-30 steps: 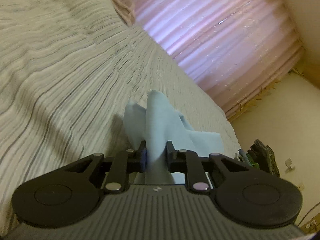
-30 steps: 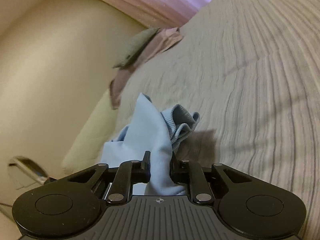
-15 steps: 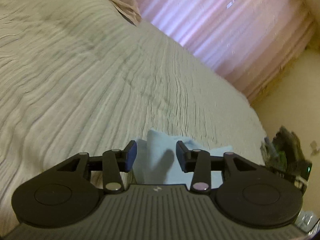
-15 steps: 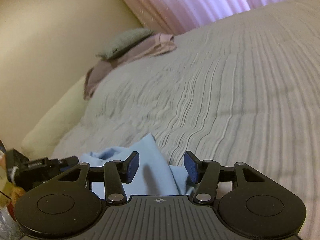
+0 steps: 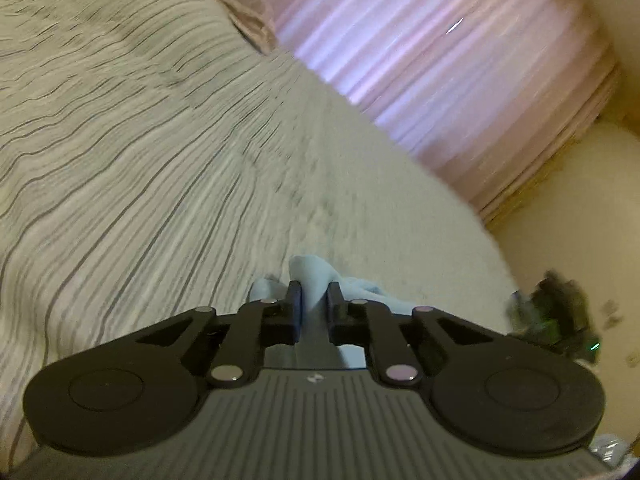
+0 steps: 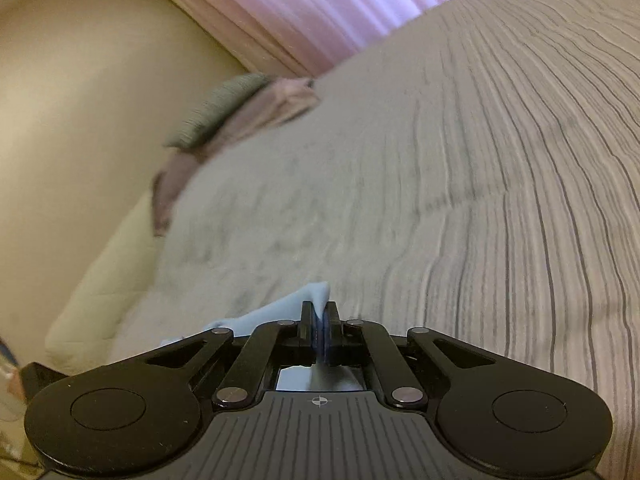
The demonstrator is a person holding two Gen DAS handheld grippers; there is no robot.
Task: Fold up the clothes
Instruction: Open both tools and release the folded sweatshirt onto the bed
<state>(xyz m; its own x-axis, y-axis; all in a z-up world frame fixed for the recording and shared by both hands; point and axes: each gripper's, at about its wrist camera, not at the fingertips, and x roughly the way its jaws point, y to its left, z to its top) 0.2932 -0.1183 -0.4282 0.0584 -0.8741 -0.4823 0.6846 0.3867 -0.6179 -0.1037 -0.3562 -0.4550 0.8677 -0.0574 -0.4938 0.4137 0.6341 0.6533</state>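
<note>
A light blue garment (image 5: 310, 276) lies bunched on the striped grey bedspread (image 5: 140, 160). My left gripper (image 5: 314, 300) is shut on a raised fold of it, with cloth sticking up between the fingers. In the right wrist view my right gripper (image 6: 320, 316) is shut tight on another edge of the same blue garment (image 6: 296, 300), which trails off to the left below the fingers. Most of the garment is hidden under both grippers.
Folded mauve and grey-green bedding (image 6: 240, 112) lies at the head of the bed. Pink curtains (image 5: 440, 60) hang beyond the bed's far side. A dark green object (image 5: 552, 308) sits off the bed edge at right. A cream wall (image 6: 80, 100) borders the bed.
Both grippers were shut on the garment, opened half a second ago, and are now shut on it again at new spots. The garment lies lower and flatter than before.
</note>
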